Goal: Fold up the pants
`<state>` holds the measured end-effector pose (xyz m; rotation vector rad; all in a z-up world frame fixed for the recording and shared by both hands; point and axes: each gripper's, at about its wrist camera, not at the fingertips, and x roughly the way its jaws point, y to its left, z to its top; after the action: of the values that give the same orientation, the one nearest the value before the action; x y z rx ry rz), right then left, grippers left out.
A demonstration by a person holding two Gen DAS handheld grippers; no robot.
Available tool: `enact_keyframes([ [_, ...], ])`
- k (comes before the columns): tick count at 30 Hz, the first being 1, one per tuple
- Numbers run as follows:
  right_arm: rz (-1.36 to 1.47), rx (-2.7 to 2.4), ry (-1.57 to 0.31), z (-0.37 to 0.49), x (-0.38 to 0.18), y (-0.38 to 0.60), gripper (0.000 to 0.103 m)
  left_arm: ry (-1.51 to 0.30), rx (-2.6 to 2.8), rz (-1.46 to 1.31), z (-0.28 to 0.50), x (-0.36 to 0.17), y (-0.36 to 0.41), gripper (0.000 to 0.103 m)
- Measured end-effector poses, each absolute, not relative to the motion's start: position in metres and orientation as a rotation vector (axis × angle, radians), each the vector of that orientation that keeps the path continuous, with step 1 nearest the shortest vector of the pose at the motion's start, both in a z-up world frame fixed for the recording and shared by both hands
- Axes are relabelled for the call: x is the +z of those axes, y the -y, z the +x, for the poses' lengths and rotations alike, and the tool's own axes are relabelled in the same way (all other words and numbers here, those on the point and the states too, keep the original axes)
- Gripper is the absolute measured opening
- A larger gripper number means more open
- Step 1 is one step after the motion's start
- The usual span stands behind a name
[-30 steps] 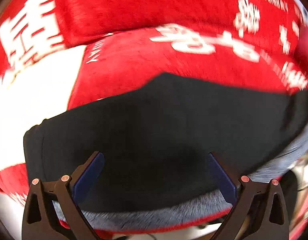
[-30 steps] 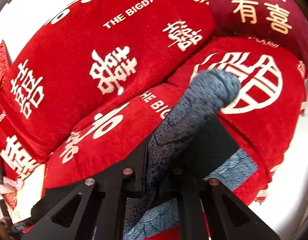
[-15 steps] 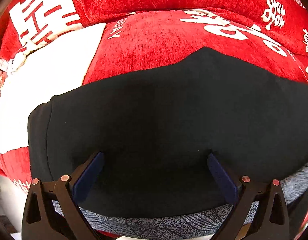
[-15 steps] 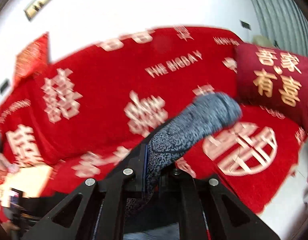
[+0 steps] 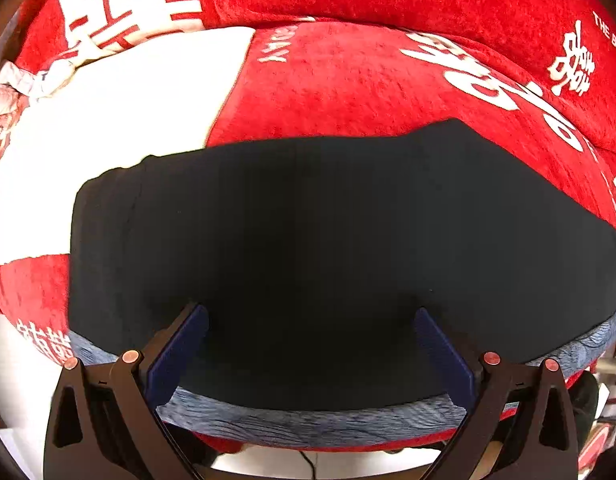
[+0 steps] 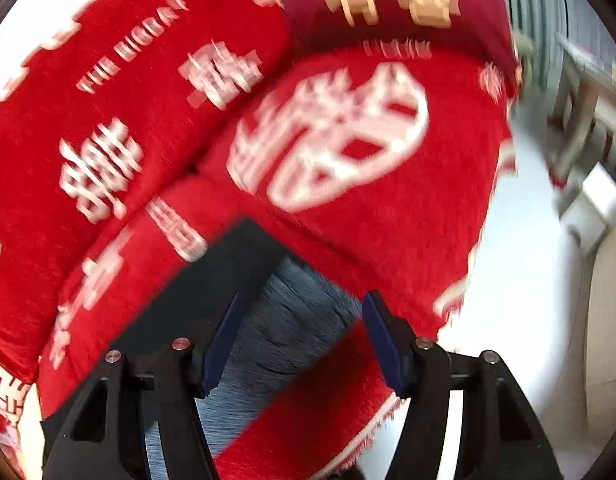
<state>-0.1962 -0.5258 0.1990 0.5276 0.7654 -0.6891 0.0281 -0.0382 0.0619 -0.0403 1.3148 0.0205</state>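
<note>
The pants (image 5: 308,240) lie flat on the red sofa seat, black side up, with a grey-blue patterned layer (image 5: 308,420) showing along the near edge. My left gripper (image 5: 308,316) is open and empty just above the black cloth. In the right wrist view the pants (image 6: 212,292) show as a black panel over a grey-blue panel (image 6: 292,320). My right gripper (image 6: 300,304) is open and empty above the grey-blue part; this view is blurred.
The red sofa cover (image 5: 347,92) with white characters fills both views. A white cloth (image 5: 108,112) lies at the left of the seat. A dark red cushion (image 6: 387,0) stands at the back right. White floor (image 6: 527,320) lies beyond the sofa's right edge.
My right gripper has let go of the grey-blue cloth it held up; the cloth now lies flat on the seat. The left gripper stayed open and drew back slightly.
</note>
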Motion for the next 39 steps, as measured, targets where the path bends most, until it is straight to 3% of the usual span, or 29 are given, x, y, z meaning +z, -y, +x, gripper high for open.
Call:
enact_keyframes([
  [3, 0.277, -0.446, -0.794, -0.149, 0.212, 0.452, 0.086, -1.298, -0.067, 0.037, 0.026, 0.062, 0.077, 0.103],
  [7, 0.122, -0.126, -0.997, -0.089, 0.181, 0.347, 0.086, -1.263, -0.13, 0.132, 0.019, 0.062, 0.109, 0.103],
  [11, 0.024, -0.039, -1.079, -0.075, 0.15, 0.292, 0.086, -1.299, -0.076, 0.101, 0.018, 0.049, 0.081, 0.103],
  [18, 0.184, -0.148, -1.117, -0.054, 0.114, 0.353, 0.086, -1.293, -0.059, 0.092, 0.017, 0.045, 0.065, 0.103],
  [22, 0.172, -0.306, -1.149, -0.031, 0.108, 0.41, 0.103, -1.298, -0.054, 0.077, 0.018, 0.043, 0.066, 0.103],
  [27, 0.2, -0.474, -1.09, -0.043, 0.139, 0.464, 0.098, -1.303, -0.029, 0.056, 0.017, 0.049, 0.052, 0.103],
  [31, 0.234, -0.351, -0.991, -0.078, 0.176, 0.438, 0.098, -1.305, -0.049, 0.016, 0.017, 0.054, 0.066, 0.103],
  [39, -0.006, 0.017, -1.15, -0.097, 0.131, 0.298, 0.098, -1.27, -0.115, 0.179, 0.009, 0.052, 0.111, 0.103],
])
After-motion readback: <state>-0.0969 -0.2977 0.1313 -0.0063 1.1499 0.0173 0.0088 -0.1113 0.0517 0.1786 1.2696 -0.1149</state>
